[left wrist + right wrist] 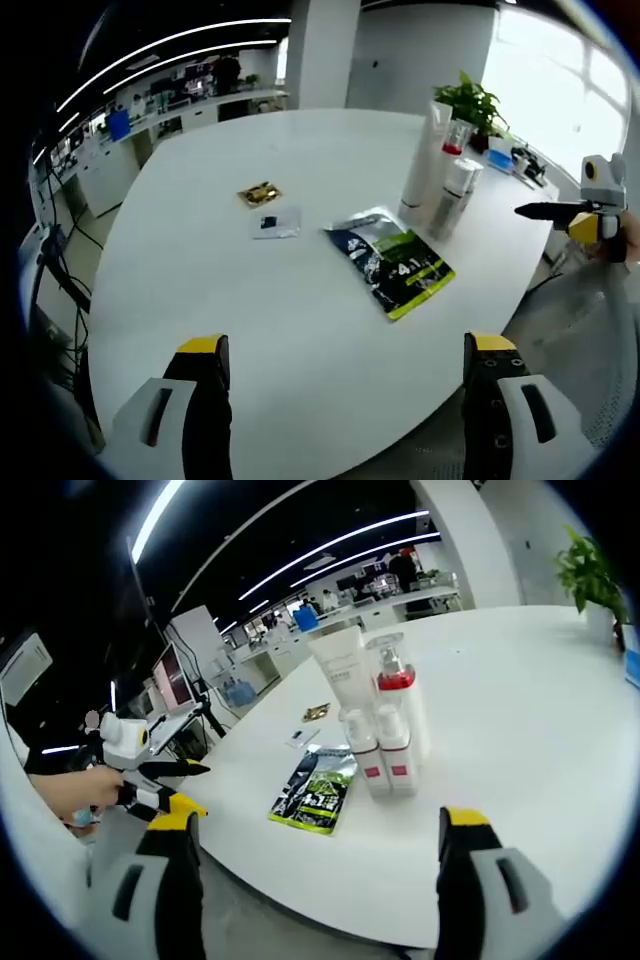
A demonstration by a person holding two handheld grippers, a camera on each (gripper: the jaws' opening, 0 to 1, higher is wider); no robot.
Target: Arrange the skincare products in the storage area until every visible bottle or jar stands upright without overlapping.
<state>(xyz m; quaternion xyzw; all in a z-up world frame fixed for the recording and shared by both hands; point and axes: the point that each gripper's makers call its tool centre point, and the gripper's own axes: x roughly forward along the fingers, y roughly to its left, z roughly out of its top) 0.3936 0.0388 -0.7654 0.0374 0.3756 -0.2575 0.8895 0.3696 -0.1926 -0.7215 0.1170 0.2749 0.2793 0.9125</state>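
Observation:
A cluster of skincare products stands upright near the table's far right edge in the left gripper view: a tall white tube (424, 152), a pump bottle with a red collar (455, 138) and small white bottles (456, 196). The right gripper view has the same tube (343, 668), pump bottle (396, 685) and two small red-labelled bottles (364, 752) close together. My left gripper (348, 400) is open over the near table edge, well short of them. My right gripper (320, 880) is open too, off the table's edge, with the bottles ahead of it.
A green and dark flat packet (392, 262) lies beside the bottles, and a gold sachet (259, 193) and a clear sachet (275, 222) lie further left. A potted plant (470, 100) stands behind the bottles. The white table (250, 320) is broad and round-edged. A hand holds the left gripper (145, 775).

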